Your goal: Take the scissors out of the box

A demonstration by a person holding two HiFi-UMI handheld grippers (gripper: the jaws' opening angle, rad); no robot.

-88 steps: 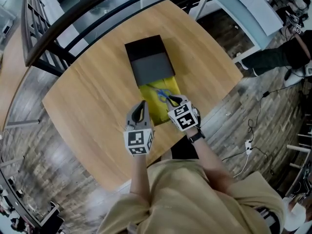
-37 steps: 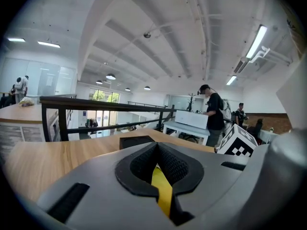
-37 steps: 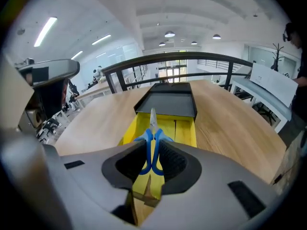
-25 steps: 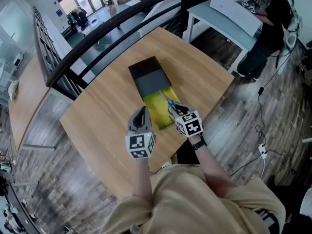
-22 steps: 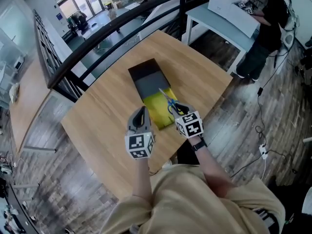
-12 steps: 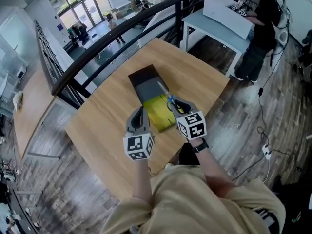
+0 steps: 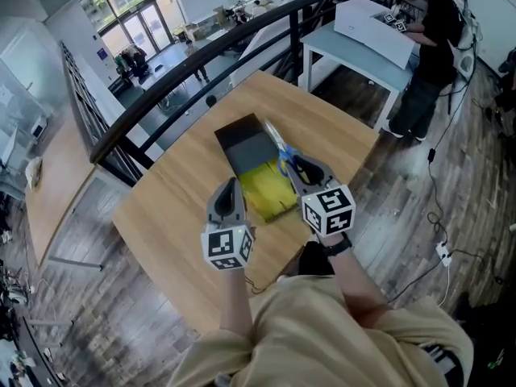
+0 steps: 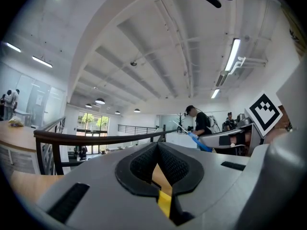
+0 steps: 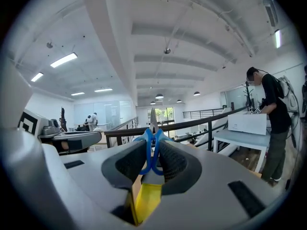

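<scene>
The scissors [image 7: 280, 153], blue-handled with steel blades, hang in the air above the box, blades pointing away from me. My right gripper [image 7: 298, 168] is shut on their blue handles [image 9: 152, 150], and the blade tip [image 9: 152, 116] sticks out past the pads. The box [image 7: 246, 143] lies on the round wooden table [image 7: 177, 192], its black lid slid back and its yellow inside [image 7: 270, 193] showing. My left gripper [image 7: 228, 193] hovers beside the box's near left corner, shut with nothing in it [image 8: 157, 147]. The scissors [image 8: 199, 142] also show at the right of the left gripper view.
A dark railing [image 7: 201, 63] runs behind the table. Beyond it, at the upper right, stands a pale table [image 7: 355, 47] with a white box [image 7: 375, 22], and a person in black [image 7: 431, 47] stands at it. Cables [image 7: 439, 240] lie on the wooden floor to the right.
My right gripper has risen with the scissors, lifting them from the yellow inside of the box into the air. The left gripper has risen a little beside it.
</scene>
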